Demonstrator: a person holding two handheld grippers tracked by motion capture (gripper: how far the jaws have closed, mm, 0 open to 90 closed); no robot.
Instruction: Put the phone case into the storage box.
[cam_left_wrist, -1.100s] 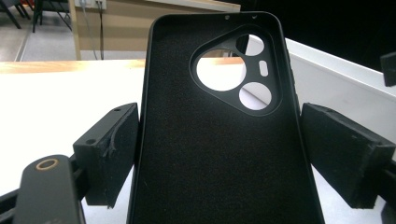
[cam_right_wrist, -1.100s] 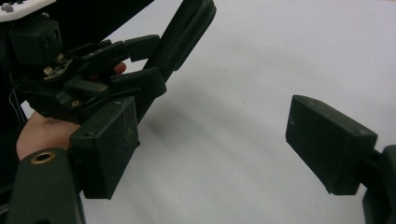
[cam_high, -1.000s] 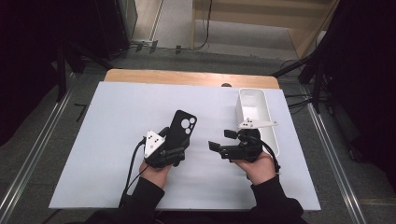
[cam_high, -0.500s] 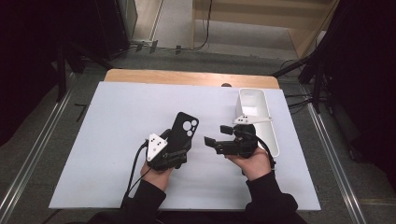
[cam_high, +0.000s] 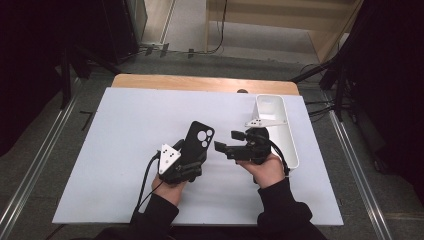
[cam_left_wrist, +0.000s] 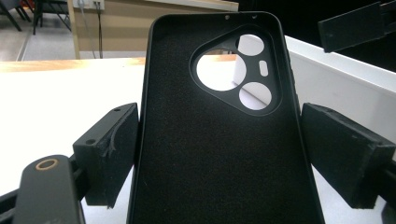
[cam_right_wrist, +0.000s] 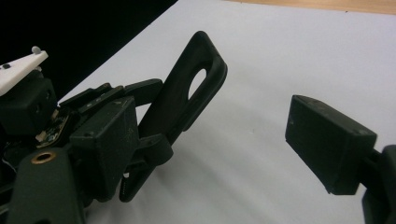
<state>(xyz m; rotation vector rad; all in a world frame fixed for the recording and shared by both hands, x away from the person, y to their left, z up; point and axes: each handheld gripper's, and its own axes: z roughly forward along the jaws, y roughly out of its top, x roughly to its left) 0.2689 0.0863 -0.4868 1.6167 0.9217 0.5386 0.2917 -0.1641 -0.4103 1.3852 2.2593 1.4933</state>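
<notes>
The high view looked forward and down on the white table (cam_high: 120, 150) from above the person's side. Each gripper view sat close behind its own jaws, nearly level with the tabletop. All three shared the black phone case (cam_high: 199, 137).

The phone case (cam_left_wrist: 219, 154) looks like matt black soft plastic, its inner face finely grained like felt. The left gripper (cam_left_wrist: 219, 154) has matt black pads (cam_left_wrist: 109, 149), scuffed at the edges. The table top (cam_high: 125, 130) is smooth, matt white, with a wooden strip (cam_high: 200, 82) at the frame's upper edge. The tray (cam_high: 280, 125) looks like smooth white plastic.
</notes>
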